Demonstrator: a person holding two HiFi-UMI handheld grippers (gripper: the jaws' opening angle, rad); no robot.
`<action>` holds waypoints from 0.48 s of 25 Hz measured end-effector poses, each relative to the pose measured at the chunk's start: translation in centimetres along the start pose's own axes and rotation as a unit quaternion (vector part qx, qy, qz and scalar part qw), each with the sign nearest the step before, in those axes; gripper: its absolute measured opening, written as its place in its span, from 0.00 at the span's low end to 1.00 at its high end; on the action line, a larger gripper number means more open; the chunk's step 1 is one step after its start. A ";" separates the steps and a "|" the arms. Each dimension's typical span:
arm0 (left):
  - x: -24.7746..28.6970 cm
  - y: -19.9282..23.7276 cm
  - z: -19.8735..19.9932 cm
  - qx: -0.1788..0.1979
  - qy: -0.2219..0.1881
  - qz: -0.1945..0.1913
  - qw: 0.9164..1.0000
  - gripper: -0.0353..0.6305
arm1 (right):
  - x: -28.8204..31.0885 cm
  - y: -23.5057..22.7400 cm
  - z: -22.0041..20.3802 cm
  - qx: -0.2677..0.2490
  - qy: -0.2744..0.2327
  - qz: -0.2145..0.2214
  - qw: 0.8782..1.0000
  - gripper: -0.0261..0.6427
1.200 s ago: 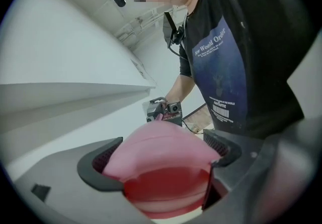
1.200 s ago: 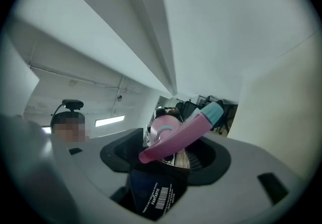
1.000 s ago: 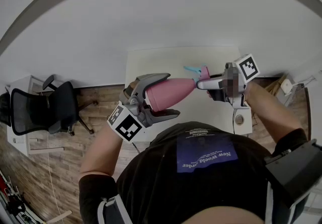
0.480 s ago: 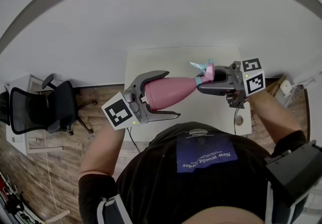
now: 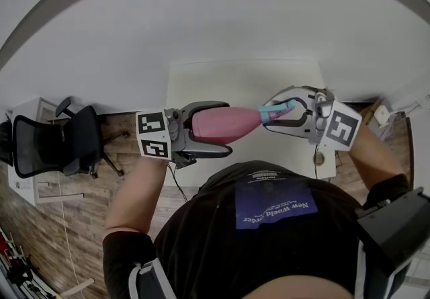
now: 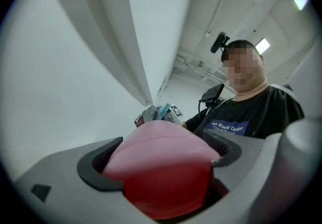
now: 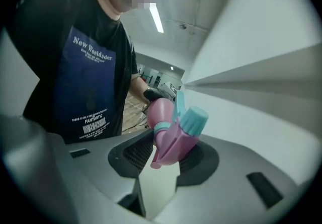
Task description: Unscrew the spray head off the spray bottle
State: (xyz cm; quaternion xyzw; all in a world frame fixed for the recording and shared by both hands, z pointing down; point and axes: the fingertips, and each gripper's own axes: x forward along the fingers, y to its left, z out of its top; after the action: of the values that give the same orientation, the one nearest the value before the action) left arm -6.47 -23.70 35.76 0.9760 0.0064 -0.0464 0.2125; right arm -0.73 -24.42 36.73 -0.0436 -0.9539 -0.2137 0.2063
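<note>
A pink spray bottle (image 5: 218,123) lies level in the air above the white table (image 5: 235,79). My left gripper (image 5: 227,128) is shut on its wide body, which fills the left gripper view as the pink bottle (image 6: 161,157) between both dark pads. The pink and teal spray head (image 5: 274,113) points right. My right gripper (image 5: 267,113) has just been closing and is shut on it. In the right gripper view the spray head (image 7: 176,137) sits between the pads of the right gripper (image 7: 168,155), its teal nozzle (image 7: 193,120) toward the camera and the bottle body (image 7: 160,109) behind.
A black office chair (image 5: 40,146) stands on the wood floor at the left. A small round object (image 5: 320,158) lies near the table's right front corner. The person's torso is close behind both grippers.
Both grippers have rolled about their own axes, so their marker cubes face differently. The spray head has turned with the right gripper, its teal trigger no longer sticking up. The bottle has dropped slightly.
</note>
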 end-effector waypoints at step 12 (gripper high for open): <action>-1.2 -0.5 1.5 -0.036 -0.084 -0.055 0.994 0.81 | 0.0 -1.1 2.6 -0.137 0.015 -0.048 0.989 0.22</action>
State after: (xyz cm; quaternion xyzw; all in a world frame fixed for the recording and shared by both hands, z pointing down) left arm -7.84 -23.81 34.33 0.9586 0.0441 -0.1393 0.2446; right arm -1.88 -24.32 34.10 -0.0227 -0.9136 -0.3521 0.2021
